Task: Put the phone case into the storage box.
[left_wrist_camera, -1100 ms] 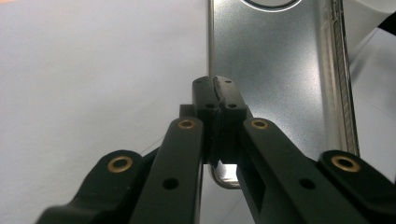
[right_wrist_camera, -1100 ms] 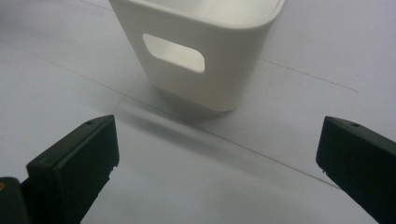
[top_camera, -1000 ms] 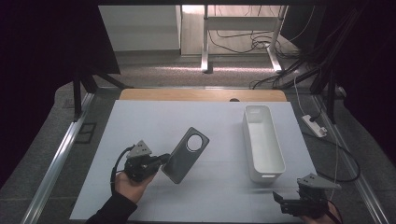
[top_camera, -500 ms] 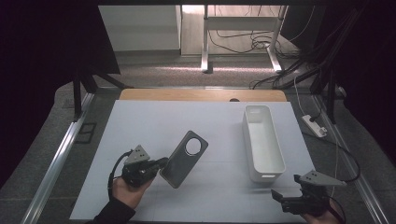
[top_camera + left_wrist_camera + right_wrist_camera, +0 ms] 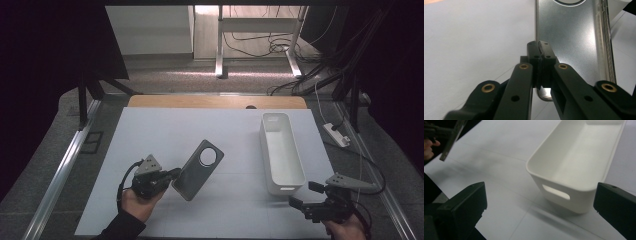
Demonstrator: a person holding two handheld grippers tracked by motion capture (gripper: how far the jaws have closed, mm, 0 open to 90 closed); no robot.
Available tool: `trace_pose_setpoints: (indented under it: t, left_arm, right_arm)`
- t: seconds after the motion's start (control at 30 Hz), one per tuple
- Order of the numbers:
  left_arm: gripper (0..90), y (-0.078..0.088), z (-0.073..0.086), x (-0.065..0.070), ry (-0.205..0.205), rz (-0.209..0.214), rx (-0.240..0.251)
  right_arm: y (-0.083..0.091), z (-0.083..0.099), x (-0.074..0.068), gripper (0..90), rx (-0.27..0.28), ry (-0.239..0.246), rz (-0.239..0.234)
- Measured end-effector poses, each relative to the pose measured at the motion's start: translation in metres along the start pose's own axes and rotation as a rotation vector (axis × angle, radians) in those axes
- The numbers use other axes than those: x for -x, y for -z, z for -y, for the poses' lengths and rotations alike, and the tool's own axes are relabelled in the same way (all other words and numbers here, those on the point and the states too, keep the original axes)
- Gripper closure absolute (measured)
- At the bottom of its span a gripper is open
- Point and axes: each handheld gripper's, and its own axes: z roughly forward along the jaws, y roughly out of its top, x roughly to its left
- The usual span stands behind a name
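The grey phone case (image 5: pixel 198 169) is gripped at its near end by the left gripper (image 5: pixel 172 175), whose jaws are pressed fully together on the thin edge of the case, as is seen in the left gripper view, where the pads (image 5: pixel 539 53) meet over the rim. The case (image 5: pixel 571 42) is held slanted, its far end with the round camera hole pointing away from the hand and toward the bin (image 5: pixel 281 152); whether its lower edge rests on the white table (image 5: pixel 165 130) or hangs just above it cannot be told. A grip on one end is judged to leave the rest of the case free, so that it can be swung or carried without the jaws getting in the way

The right gripper (image 5: pixel 302 196) is held near the front right corner of the table, just beside the near end of the bin, its jaws spread wide with nothing between them. In the right gripper view the bin (image 5: pixel 579 167) lies ahead, between the two jaw tips, its handle slot facing the camera and its inside bare. This placing is judged to be a readiness to steady or take the bin, which stands well apart from the case, probably as the place where the case is to be laid
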Motion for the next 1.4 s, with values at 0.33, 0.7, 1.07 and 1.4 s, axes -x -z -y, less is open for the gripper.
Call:
trace_pose_setpoints:
  t: [0.33, 0.7, 1.07, 1.4]
  left_arm:
    - [88.9, -0.002, -0.002, -0.001, -0.004, 0.011, 0.010]
    - [88.9, -0.004, -0.002, -0.001, -0.004, 0.017, 0.013]
    - [88.9, -0.007, -0.004, 0.000, -0.009, 0.021, 0.015]
    - [88.9, -0.008, -0.005, 0.001, -0.012, 0.025, 0.022]
  right_arm:
    - [-0.012, -0.015, 0.002, 0.0, -0.001, -0.049, -0.085]
    - [-0.035, -0.034, -0.010, 0.0, -0.009, -0.056, -0.165]
    - [-0.057, -0.045, -0.024, 0.0, -0.034, -0.033, -0.209]
    - [-0.079, -0.052, -0.037, 0.0, -0.066, -0.024, -0.261]
